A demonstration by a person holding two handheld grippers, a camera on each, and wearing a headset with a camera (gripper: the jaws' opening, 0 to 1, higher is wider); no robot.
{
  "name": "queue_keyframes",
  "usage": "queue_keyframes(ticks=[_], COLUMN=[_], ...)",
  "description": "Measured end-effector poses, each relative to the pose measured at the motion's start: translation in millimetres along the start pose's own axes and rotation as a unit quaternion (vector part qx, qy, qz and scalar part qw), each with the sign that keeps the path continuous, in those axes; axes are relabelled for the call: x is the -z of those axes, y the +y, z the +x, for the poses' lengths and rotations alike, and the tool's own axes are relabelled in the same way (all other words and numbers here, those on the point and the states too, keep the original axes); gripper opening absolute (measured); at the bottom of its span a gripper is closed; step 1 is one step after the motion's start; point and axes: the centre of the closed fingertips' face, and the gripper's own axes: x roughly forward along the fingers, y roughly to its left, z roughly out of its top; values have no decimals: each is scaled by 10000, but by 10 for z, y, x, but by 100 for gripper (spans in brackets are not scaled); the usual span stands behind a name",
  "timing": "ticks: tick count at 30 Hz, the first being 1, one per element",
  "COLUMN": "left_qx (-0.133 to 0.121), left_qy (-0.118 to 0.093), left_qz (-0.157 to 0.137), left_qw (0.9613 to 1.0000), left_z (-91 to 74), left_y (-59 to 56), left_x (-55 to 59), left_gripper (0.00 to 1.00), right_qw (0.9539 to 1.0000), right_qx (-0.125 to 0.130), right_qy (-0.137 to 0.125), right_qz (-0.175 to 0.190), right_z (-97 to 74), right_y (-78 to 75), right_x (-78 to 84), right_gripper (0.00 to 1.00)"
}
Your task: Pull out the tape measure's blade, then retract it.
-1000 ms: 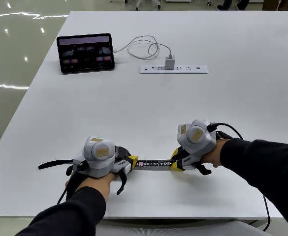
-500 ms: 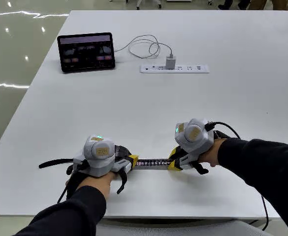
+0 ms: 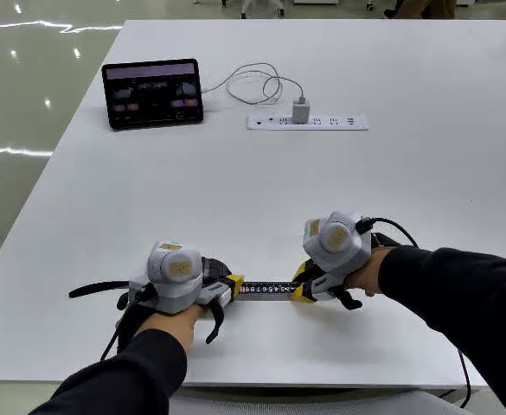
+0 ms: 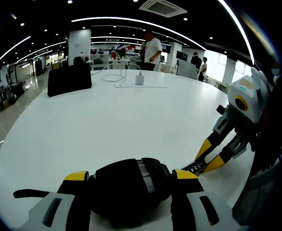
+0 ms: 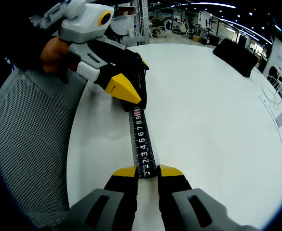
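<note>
The black tape measure case (image 4: 131,187) lies on the white table, and my left gripper (image 4: 131,175) is shut on it, a yellow-tipped jaw on each side. In the head view the left gripper (image 3: 230,286) sits near the table's front edge. A short length of the blade (image 3: 268,288), with black numerals, runs to the right. My right gripper (image 3: 302,292) is shut on the blade's end. In the right gripper view the blade (image 5: 141,137) runs from my right gripper (image 5: 148,171) to the case (image 5: 137,67) in the left gripper's jaws.
A dark tablet (image 3: 152,92) stands at the table's far left. A white power strip (image 3: 307,122) with a charger and a looped cable (image 3: 257,82) lies beyond the grippers. The table's front edge (image 3: 322,379) is close below the hands. People stand far off.
My right gripper has moved left towards the left gripper with the blade's end in it, and the length of blade showing has shortened. The left gripper and the case have stayed put.
</note>
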Motion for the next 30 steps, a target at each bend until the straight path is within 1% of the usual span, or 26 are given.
queue_keyframes(ticks=[9, 11, 30], left_qx=[-1, 2, 10], left_qy=[0, 3, -6], left_qz=[-18, -17, -31], left_qw=[10000, 10000, 10000], left_z=[-2, -2, 0], left_y=[3, 3, 0], left_x=[0, 0, -3], left_gripper=[63, 63, 63], right_qw=[10000, 10000, 9999], right_qx=[21, 16, 8], right_qy=[-55, -60, -117], right_qz=[9, 66, -37], right_z=[25, 30, 93], right_y=[-3, -4, 14], right_x=[-45, -53, -130], right_gripper=[11, 11, 11])
